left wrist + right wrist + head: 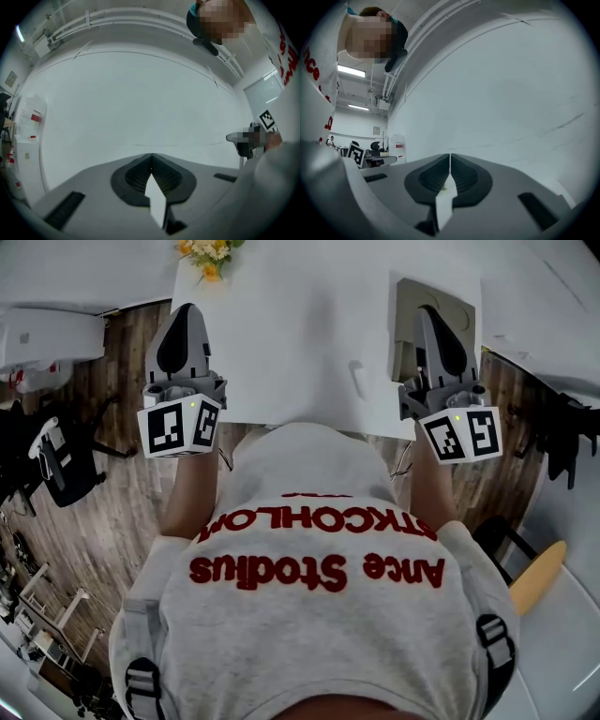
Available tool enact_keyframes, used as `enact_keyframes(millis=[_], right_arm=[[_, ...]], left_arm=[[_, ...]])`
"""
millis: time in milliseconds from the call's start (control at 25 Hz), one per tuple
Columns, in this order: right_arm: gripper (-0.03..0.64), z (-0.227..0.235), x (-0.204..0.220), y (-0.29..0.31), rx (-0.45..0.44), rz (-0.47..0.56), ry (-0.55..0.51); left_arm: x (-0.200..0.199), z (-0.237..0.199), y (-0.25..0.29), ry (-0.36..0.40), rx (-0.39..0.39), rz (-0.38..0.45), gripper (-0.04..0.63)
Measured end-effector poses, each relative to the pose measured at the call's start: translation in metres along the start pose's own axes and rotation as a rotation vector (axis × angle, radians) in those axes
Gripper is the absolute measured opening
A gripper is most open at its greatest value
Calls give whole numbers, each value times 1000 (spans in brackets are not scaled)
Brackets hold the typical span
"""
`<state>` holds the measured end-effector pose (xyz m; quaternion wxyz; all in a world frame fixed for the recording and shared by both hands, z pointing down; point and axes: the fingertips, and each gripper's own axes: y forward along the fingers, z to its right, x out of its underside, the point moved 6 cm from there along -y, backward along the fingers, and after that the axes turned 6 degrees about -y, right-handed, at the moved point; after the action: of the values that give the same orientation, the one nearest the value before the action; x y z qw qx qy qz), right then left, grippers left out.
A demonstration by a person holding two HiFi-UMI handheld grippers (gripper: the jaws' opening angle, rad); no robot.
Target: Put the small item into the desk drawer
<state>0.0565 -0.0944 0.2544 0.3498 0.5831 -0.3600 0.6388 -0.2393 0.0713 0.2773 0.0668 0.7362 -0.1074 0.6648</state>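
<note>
A white rectangular desk top stood over wood-plank flooring, its near edge at the person's grey shirt. The left gripper and right gripper flanked it, jaws closed on nothing. A small pale item lay on the desk between them, near the right gripper and a beige tray.

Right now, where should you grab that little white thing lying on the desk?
Probably across its narrow middle. The small white item lies flat on the white desk, its long side running away from the person, so the right tool, the nearer one, could open and come from above.
</note>
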Motion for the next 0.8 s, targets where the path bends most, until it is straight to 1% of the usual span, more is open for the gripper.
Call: enact_keyframes(millis=[120, 200, 360, 520, 680, 800], right_arm=[[9, 8, 0, 12, -52, 7, 34], [9, 13, -1, 18, -75, 8, 39], [9, 21, -1, 23, -68, 10, 52], [9, 24, 0, 25, -40, 6, 54], [9, 23, 0, 18, 18, 3, 60], [9, 15, 1, 24, 33, -4, 59]], left_arm=[[-4, 13, 4, 97, -11, 11, 8], [-6, 24, 8, 126, -3, 15, 8], [-7, 34, 21, 122, 13, 12, 8], [-7, 30, 34, 86, 32, 14, 8], [-5, 29, 45, 61, 75, 1, 8], [-5, 25, 52, 52, 112, -10, 8]])
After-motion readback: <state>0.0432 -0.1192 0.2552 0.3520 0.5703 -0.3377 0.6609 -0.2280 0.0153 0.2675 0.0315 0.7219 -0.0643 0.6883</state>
